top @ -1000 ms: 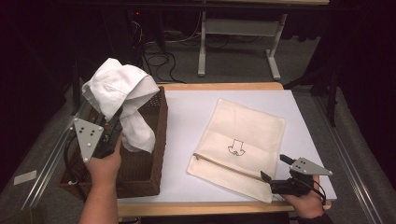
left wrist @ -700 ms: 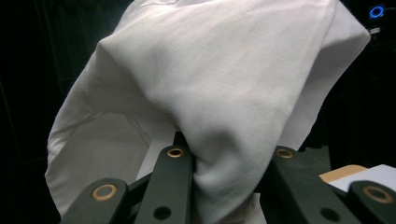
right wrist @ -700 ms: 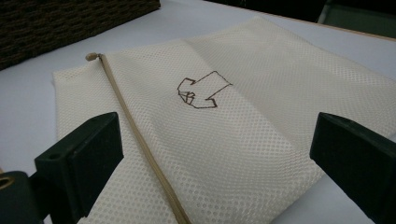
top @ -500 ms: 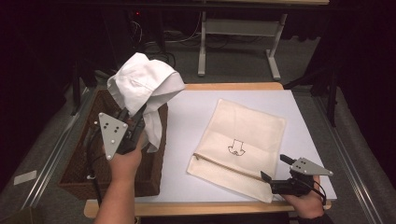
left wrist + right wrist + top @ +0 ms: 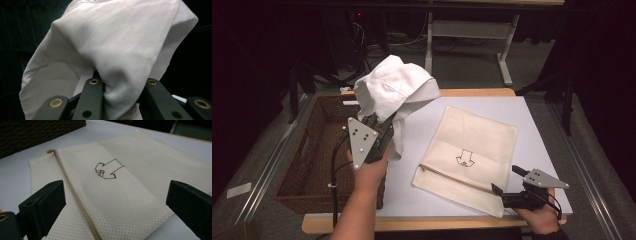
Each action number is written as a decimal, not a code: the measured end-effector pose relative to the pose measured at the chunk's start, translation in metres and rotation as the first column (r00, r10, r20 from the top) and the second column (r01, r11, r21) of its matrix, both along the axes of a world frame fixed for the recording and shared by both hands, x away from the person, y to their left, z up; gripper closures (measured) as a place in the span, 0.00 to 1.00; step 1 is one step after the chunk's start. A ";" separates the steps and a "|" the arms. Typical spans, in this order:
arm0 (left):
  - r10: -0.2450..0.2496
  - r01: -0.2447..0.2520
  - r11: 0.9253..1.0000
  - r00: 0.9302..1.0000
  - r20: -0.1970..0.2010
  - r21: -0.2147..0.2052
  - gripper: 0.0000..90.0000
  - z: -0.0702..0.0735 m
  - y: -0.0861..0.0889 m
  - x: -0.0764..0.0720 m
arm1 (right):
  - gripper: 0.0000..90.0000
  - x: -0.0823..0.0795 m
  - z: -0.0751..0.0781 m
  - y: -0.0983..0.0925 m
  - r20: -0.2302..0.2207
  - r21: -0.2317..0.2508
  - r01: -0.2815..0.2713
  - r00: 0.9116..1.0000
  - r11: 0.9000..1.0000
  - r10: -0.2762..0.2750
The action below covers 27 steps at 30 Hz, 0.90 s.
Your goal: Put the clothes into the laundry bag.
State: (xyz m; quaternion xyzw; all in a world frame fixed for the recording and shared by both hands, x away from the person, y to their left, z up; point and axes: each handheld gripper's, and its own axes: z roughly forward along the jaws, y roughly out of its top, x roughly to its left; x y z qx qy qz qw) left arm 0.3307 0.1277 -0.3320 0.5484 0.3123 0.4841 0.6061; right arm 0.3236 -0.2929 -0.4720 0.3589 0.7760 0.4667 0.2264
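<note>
Above the wicker basket (image 5: 307, 165), left tongs (image 5: 379, 121) pinch white cloth (image 5: 394, 90), mesh bag (image 5: 472, 155) lying rightward by spread right tongs (image 5: 504, 182).

Wicker basket (image 5: 307, 165), dark brown, sits at the left edge of the surface (image 5: 492, 102), which is white-topped with a wooden rim. Behind it: grey floor, tangled cables (image 5: 377, 42), white legs of a second desk (image 5: 504, 65). Metal rail (image 5: 267, 170) runs along the left side.

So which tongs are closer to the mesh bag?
The right tongs: open at the mesh bag's near corner. The left tongs are off to its left, holding a white cloth up.
</note>
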 end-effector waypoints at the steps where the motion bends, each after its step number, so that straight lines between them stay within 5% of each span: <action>1: -0.006 0.006 1.000 1.000 0.001 0.001 0.87 0.000 -0.003 0.000 | 0.03 0.000 0.000 0.000 -0.002 0.001 0.002 1.000 1.000 -0.002; 18: -0.114 0.114 0.993 0.993 -0.018 -0.008 0.87 -0.008 -0.051 0.002 | 0.09 -0.001 0.001 -0.001 0.001 0.010 -0.015 1.000 1.000 0.015; 27: -0.139 0.138 0.990 0.989 -0.043 -0.010 0.87 -0.019 -0.055 -0.003 | 0.14 -0.002 0.001 -0.001 0.006 0.019 -0.027 1.000 0.999 0.027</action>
